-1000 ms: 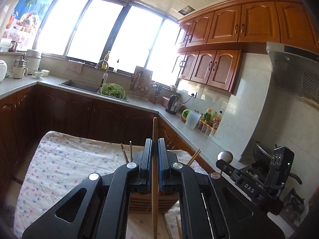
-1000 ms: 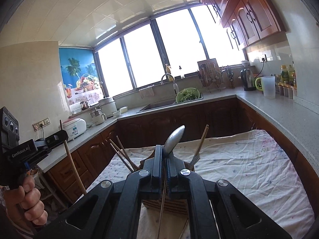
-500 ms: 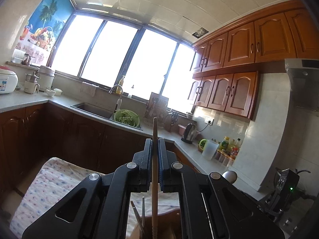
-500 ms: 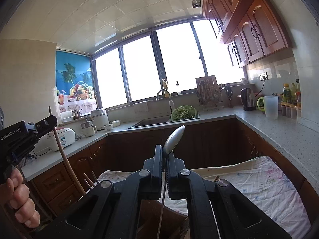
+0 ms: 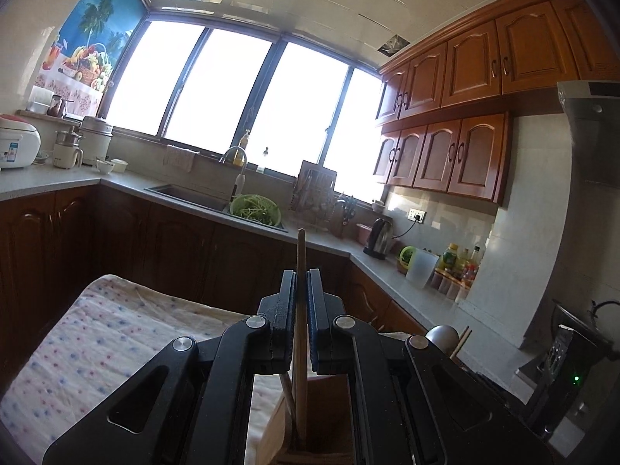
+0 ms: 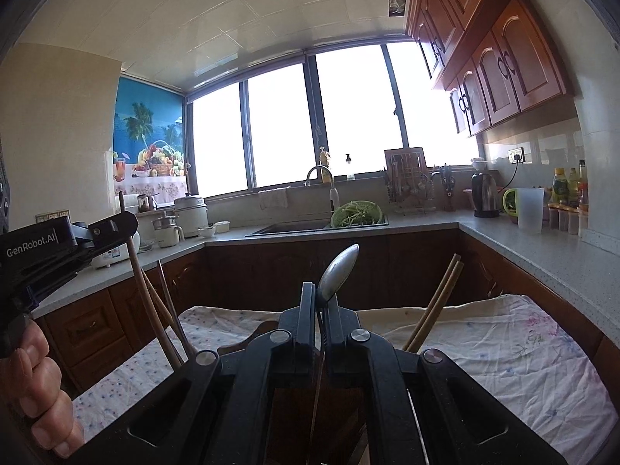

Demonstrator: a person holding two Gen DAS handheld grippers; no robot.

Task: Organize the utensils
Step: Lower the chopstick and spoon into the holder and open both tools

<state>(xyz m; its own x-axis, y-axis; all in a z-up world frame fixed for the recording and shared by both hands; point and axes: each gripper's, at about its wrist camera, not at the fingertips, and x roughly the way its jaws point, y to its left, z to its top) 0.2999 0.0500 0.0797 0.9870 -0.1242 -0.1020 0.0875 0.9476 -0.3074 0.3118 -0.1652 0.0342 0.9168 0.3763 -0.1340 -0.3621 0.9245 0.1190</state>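
Gripping a wooden chopstick (image 5: 300, 310), the left gripper (image 5: 301, 283) has its jaws clamped narrow on the shaft; stick stands upright, tip poking above the jaws, lower end running down btwn the fingers into a wooden holder (image 5: 325, 418) just below. Right gripper (image 6: 318, 298) jaws also pinched tight, on a metal spoon (image 6: 338, 271): bowl sticks up & tilts right above the jaws, thin handle drops straight down btwn them toward the holder's dark opening underneath. In the right view, two chopsticks (image 6: 434, 306) lean out to the right of the jaws, other sticks (image 6: 166, 310) lean left, all rising from behind the gripper body. Holder sits on a dotted cloth (image 6: 523, 356) spread beneath & ahead of both grippers. Left of the right jaws, a hand (image 6: 38, 395) holds the other gripper's grip.
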